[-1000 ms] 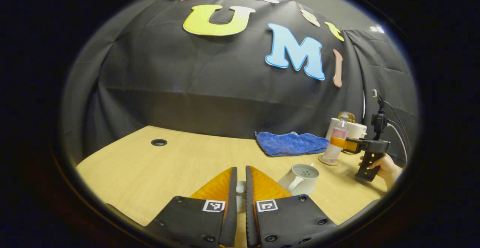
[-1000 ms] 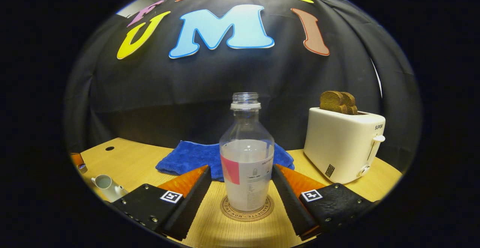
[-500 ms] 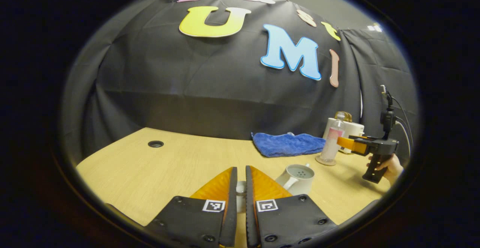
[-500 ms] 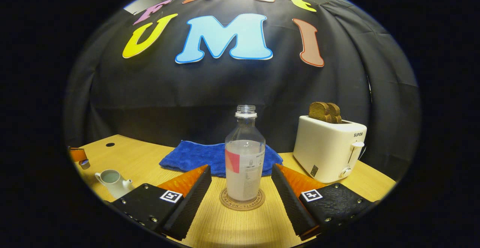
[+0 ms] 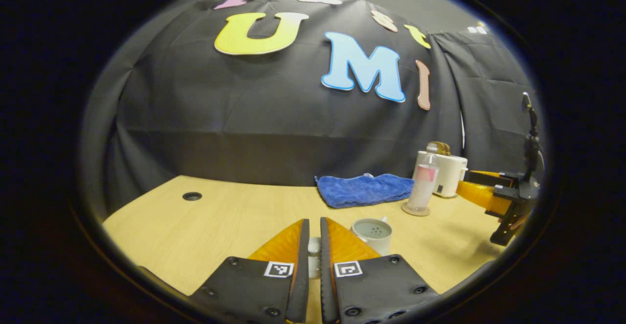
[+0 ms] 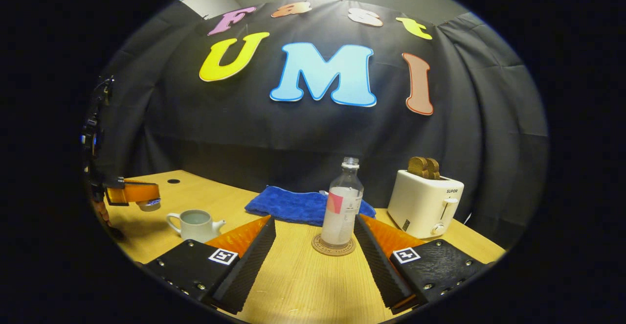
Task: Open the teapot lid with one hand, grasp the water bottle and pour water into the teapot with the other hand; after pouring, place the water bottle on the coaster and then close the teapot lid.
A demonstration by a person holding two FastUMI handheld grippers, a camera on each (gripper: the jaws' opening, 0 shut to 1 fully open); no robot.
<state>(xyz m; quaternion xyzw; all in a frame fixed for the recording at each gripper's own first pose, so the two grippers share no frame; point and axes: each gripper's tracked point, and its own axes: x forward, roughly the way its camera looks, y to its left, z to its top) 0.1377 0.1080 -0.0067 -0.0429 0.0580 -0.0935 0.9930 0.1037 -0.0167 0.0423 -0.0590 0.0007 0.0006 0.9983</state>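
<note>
Water bottle [image 6: 342, 211] on its coaster [image 6: 334, 245], beyond the wide-apart right gripper [image 6: 313, 245] (untouched).

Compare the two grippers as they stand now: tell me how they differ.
The left gripper is shut on the teapot lid, held above the table beside the open teapot; the right gripper is open and holds nothing. The right gripper points at the water bottle on its coaster, with the bottle standing clear beyond its fingertips. Both are held level over the table.
</note>
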